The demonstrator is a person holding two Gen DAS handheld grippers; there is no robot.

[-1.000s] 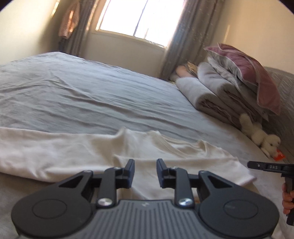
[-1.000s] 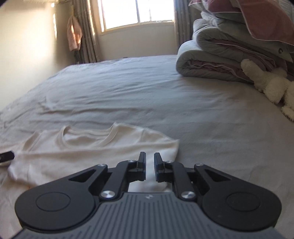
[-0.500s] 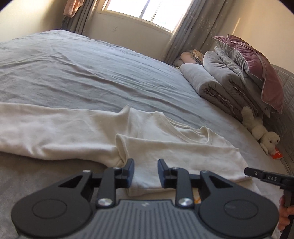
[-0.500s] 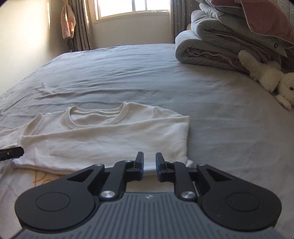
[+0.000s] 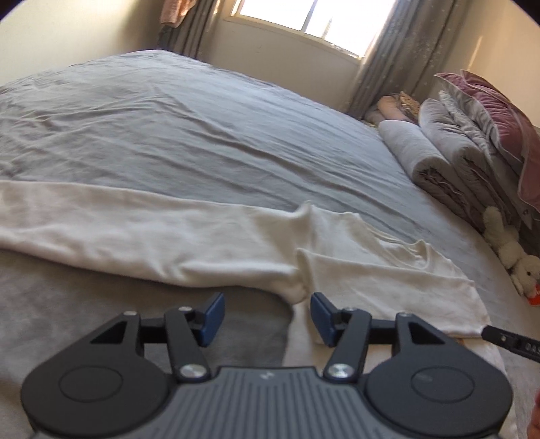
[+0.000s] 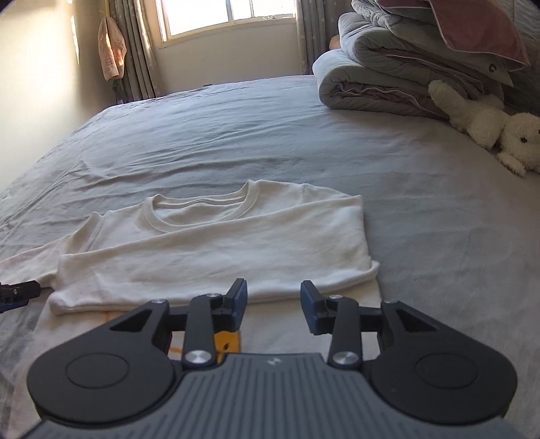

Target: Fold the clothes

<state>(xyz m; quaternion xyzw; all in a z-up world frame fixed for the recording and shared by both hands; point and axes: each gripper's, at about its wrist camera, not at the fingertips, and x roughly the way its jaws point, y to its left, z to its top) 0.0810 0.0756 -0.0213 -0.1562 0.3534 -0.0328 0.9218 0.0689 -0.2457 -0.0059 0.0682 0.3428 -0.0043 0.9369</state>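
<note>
A cream long-sleeved shirt (image 6: 216, 250) lies flat on the grey bed sheet (image 6: 438, 236), collar away from me, with one sleeve folded across its chest. In the left wrist view the same shirt (image 5: 364, 266) shows its other sleeve (image 5: 118, 233) stretched out far to the left. My left gripper (image 5: 266, 314) is open and empty, hovering just short of the folded sleeve's cuff end. My right gripper (image 6: 272, 302) is open too, with nothing between its fingers, just short of the folded sleeve's near edge. The right gripper's tip (image 5: 509, 342) pokes in at the left view's right edge.
Folded grey quilts (image 6: 388, 81) and a pink pillow (image 5: 496, 114) are stacked at the bed's right side. A white plush toy (image 6: 489, 125) lies beside them. A window with curtains (image 6: 226, 20) is beyond the bed. An orange print (image 6: 226, 341) shows on the shirt near me.
Both grippers were shut and have opened wide. They pulled back slightly, leaving the sleeve folded across the shirt's chest.
</note>
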